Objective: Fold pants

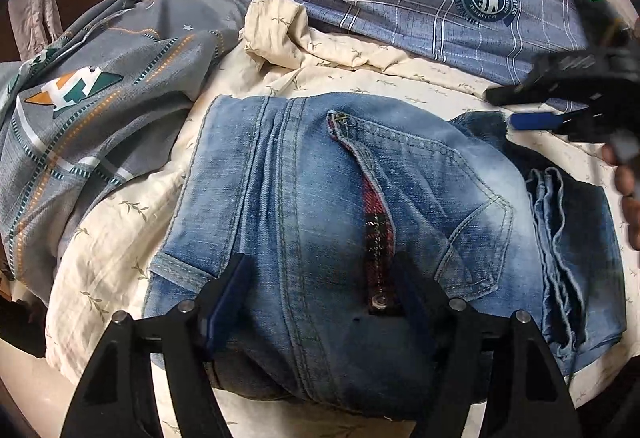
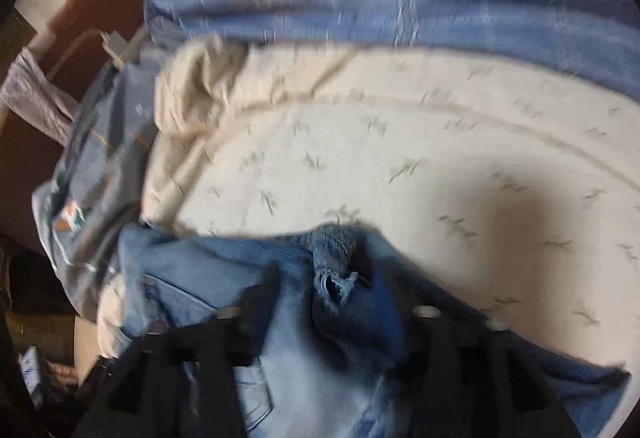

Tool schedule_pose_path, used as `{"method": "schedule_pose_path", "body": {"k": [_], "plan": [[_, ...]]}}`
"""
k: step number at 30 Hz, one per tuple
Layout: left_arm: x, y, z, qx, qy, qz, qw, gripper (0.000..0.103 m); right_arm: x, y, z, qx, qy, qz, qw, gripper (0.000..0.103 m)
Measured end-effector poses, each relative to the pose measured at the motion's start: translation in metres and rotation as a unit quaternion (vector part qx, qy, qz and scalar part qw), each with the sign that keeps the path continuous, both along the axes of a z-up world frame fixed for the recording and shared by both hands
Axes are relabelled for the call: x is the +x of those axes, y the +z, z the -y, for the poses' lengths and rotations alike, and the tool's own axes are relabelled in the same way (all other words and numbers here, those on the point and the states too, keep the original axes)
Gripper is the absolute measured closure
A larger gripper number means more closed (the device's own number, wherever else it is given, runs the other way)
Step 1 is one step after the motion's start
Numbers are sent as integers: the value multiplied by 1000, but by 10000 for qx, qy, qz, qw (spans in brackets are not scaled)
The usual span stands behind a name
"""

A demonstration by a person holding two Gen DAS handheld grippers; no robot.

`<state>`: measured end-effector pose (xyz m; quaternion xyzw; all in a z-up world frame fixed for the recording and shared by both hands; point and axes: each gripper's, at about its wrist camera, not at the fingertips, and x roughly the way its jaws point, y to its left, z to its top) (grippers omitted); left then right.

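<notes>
Left wrist view: jeans (image 1: 320, 222) lay on the cream bedsheet (image 1: 120, 222), already folded into a compact stack, pocket side up, leg layers stacked at the right edge. Left gripper (image 1: 324, 286) sat on top, jaws wide, pinching nothing. Right gripper (image 1: 556, 110) hovered at the far corner, nearly closed. Right wrist view: blurred; denim bunched between the spread fingers, grasp unclear. Judgement: mostly done, final tidy left.

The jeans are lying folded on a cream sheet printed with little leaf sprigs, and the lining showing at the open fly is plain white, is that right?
Not quite. In the left wrist view the lining at the fly of the jeans is red plaid, not plain white. The cream sheet with leaf sprigs is right.
</notes>
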<state>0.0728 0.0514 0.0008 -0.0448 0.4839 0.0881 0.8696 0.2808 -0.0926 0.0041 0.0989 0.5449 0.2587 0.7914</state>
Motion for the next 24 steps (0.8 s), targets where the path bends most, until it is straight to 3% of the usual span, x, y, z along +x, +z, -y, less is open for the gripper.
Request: {"method": "schedule_pose_path", "body": {"k": [4,6,7,8,10,11,12,13,16,18,19,20,22,24], "plan": [[1,0,5,141,18,-11,9999,26,-18,33,16,651,-175,203,9975,46],[2,-1,6,148,49,-26,9999,26,-19,30,12,1315,26,-197,9911,45],[2,-1,6,146,53,-30,9999,26,-17,20,5,1666,224,-521,9844,44],[2,-1,6,147,45,-28,9999,26,-13,11,2,1599,241,-583,9851,44],[2,-2,5,130,3,-14,9999,25,4,-26,5,901,-102,-871,9921,44],[2,-2,4,123,-13,-1,9999,25,14,-55,24,1331,-569,-1419,9792,53],[1,-2,4,112,-21,7,9999,25,14,-58,42,1902,-883,-1553,9653,54],[1,-2,4,112,-20,7,9999,25,13,-55,51,2091,-1006,-1551,9603,53],[3,-2,6,133,31,-24,9999,25,3,-27,59,2177,-878,-1130,9655,49],[4,-3,6,132,55,-46,9999,24,0,-28,53,1895,-592,-989,9751,37],[4,-3,6,136,49,-52,9999,24,5,-42,49,1336,-575,-1045,9838,37],[4,-3,6,129,34,-29,9999,24,9,-53,54,1297,-751,-1142,9821,52],[3,-3,4,106,1,-10,9999,24,10,-47,68,1559,-1116,-1131,9749,52],[2,-3,4,96,10,-11,10000,24,0,-23,68,1465,-1085,-670,9810,52]]}}
